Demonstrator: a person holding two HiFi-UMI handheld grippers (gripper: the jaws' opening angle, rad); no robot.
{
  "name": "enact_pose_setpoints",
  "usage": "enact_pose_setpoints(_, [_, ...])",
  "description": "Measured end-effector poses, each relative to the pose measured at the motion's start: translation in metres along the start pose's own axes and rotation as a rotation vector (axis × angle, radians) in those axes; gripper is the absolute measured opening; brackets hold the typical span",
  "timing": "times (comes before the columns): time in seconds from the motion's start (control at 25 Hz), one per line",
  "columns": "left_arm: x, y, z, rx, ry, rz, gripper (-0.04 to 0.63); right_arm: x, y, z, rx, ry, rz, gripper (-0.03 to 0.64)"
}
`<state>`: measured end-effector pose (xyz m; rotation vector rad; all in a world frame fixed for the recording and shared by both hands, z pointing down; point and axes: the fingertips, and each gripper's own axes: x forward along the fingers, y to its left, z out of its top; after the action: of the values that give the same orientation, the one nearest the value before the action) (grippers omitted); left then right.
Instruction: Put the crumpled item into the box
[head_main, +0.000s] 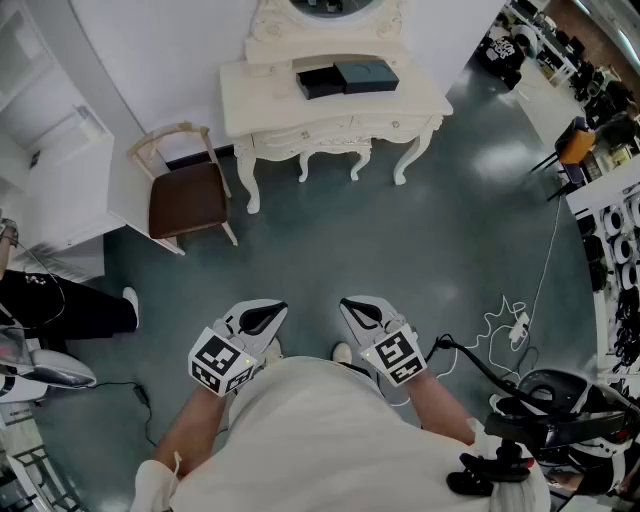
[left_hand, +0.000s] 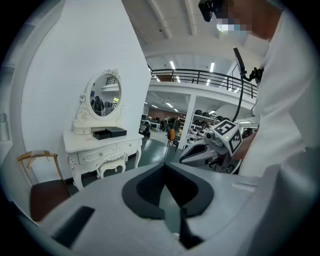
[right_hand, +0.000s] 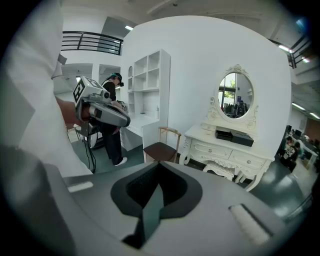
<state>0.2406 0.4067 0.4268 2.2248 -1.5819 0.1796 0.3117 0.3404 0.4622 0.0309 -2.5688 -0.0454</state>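
Down by my body in the head view are both grippers, the left gripper (head_main: 268, 314) and the right gripper (head_main: 358, 310), side by side over the grey floor and pointing at a white dressing table (head_main: 420, 100). On its top lies an open dark box (head_main: 345, 76), also seen in the left gripper view as the box (left_hand: 110, 133) and in the right gripper view as the box (right_hand: 234, 136). My left gripper (left_hand: 166, 172) has its jaws together with nothing in them. So does my right gripper (right_hand: 159, 170). No crumpled item shows in any view.
A wooden chair (head_main: 185, 195) with a brown seat stands left of the table, next to a white shelf unit (head_main: 60, 150). A person in black (head_main: 60, 305) stands at the far left. Cables (head_main: 510, 325) and dark equipment (head_main: 560, 400) lie at the right.
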Motion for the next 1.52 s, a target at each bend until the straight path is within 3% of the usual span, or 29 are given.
enact_pose_setpoints(0.56, [-0.053,0.042,-0.012,0.006,-0.006,-0.029,0.0,0.044,0.043,0.03,-0.004,0.022,-0.027,0.0])
enact_pose_setpoints(0.88, [-0.08,0.069,-0.021,0.014,-0.01,-0.041,0.0,0.076,0.056,0.042,0.047,0.025,-0.061,0.002])
enact_pose_setpoints(1.0, [-0.081,0.093,-0.022,0.016,-0.003,-0.039,0.0,0.096,0.054,0.049,0.068,0.025,-0.07,0.036])
enact_pose_setpoints(1.28, [-0.056,0.144,-0.008,0.015,-0.023,-0.006,0.0,0.131,0.024,0.065,0.067,0.01,-0.063,0.008])
enact_pose_setpoints(1.52, [0.002,0.221,0.023,0.02,-0.007,0.013,0.008,0.185,-0.055,0.081,0.085,0.014,-0.056,0.002])
